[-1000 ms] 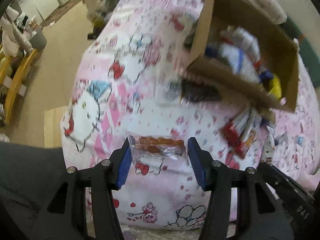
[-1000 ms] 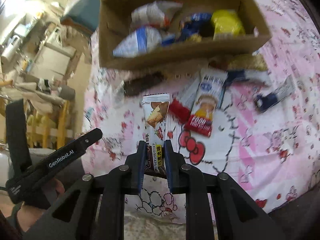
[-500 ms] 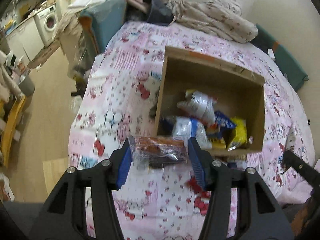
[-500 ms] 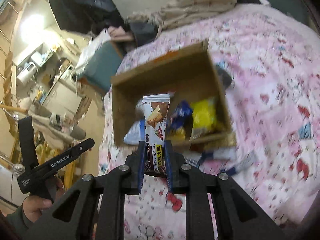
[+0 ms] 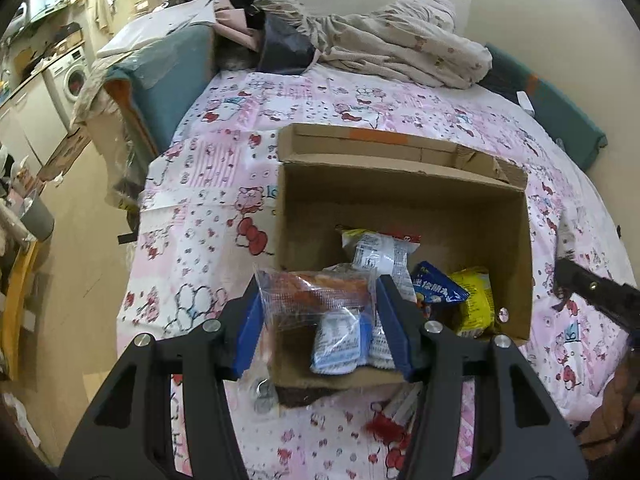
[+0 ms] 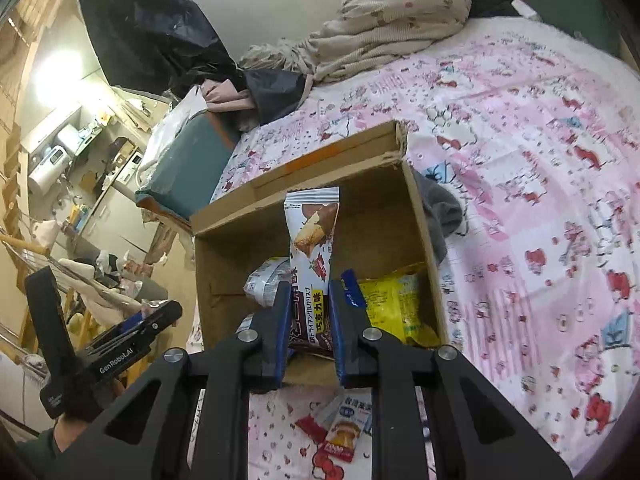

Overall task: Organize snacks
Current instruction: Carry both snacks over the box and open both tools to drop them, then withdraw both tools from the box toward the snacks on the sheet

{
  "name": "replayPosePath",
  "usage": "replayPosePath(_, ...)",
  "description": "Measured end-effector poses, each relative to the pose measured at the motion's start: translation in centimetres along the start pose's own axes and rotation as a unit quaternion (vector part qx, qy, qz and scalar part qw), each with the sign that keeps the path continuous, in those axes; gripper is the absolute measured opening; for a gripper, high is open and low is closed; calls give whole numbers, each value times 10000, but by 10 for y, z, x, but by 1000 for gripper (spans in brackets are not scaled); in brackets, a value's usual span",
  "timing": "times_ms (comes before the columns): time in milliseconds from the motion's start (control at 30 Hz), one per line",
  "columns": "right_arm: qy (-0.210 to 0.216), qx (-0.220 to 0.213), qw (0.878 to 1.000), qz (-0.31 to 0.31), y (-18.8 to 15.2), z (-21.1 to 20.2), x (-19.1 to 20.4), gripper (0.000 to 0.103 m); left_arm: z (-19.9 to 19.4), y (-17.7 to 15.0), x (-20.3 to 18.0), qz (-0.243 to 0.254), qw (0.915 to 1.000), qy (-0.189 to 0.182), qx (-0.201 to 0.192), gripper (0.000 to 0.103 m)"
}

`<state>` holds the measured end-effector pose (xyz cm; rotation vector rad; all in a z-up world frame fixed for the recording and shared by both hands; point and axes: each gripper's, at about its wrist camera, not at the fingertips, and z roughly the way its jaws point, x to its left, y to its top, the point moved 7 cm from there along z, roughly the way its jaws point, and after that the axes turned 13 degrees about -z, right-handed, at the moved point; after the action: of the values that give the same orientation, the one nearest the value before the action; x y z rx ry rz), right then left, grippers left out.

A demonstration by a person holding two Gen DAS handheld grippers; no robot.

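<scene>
Cardboard box (image 5: 400, 200), open-topped, on pink printed bedspread (image 5: 208, 208), snack packets inside. Left gripper (image 5: 320, 320) clamped on clear-wrapped orange snack (image 5: 316, 292) above box's 7 o'clock corner. Right gripper (image 6: 308, 316) clamped on chocolate bar wrapper (image 6: 312, 236), upright over box's 6 o'clock edge

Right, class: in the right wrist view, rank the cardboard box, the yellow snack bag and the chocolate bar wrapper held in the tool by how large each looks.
1. cardboard box: clearly largest.
2 and 3. chocolate bar wrapper and yellow snack bag: unranked. They look about alike; the wrapper is nearer the camera and the bag is partly hidden.
</scene>
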<state>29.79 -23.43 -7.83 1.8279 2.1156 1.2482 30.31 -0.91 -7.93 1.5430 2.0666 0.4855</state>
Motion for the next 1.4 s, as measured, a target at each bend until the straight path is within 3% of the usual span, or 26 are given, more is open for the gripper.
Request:
replayPosePath(400, 59, 819, 9965, -127, -35, 55, -1, 19, 42, -14, -16, 202, 9995, -112, 195, 51)
replayPosePath(733, 68, 776, 9969, -78, -31, 56, -2, 19, 37, -9, -18, 215, 9995, -222, 94, 52)
replayPosePath(933, 141, 747, 9971, -95, -29, 56, -1, 23, 35, -9, -22, 370, 9991, -190, 13, 63)
replayPosePath(1033, 95, 711, 9973, -154, -27, 55, -1, 24, 32, -8, -22, 380, 9992, -115, -50, 75)
replayPosePath(1067, 62, 685, 9975, -150, -26, 55, -2, 29, 31, -8, -22, 339, 9993, -146, -82, 82)
replayPosePath(1133, 29, 572, 9983, -103, -22, 51, -4, 56, 28, -6, -20, 249, 9995, -149, -151, 93)
replayPosePath(1167, -18, 505, 9987, -84, -21, 49, -5, 86, 27, -5, -18, 218, 9995, -134, -170, 99)
replayPosePath(1200, -141, 346, 9993, -83, -18, 44, -6, 99, 26, -5, -17, 199, 9996, -143, -164, 101)
replayPosePath(1267, -323, 204, 9990, -227, -15, 39, -7, 99, 27, -7, -17, 234, 9995, -193, -106, 101)
replayPosePath(1400, -231, 252, 9993, -173, -15, 41, -9, 98, 26, -8, -15, 250, 9995, -118, -136, 101)
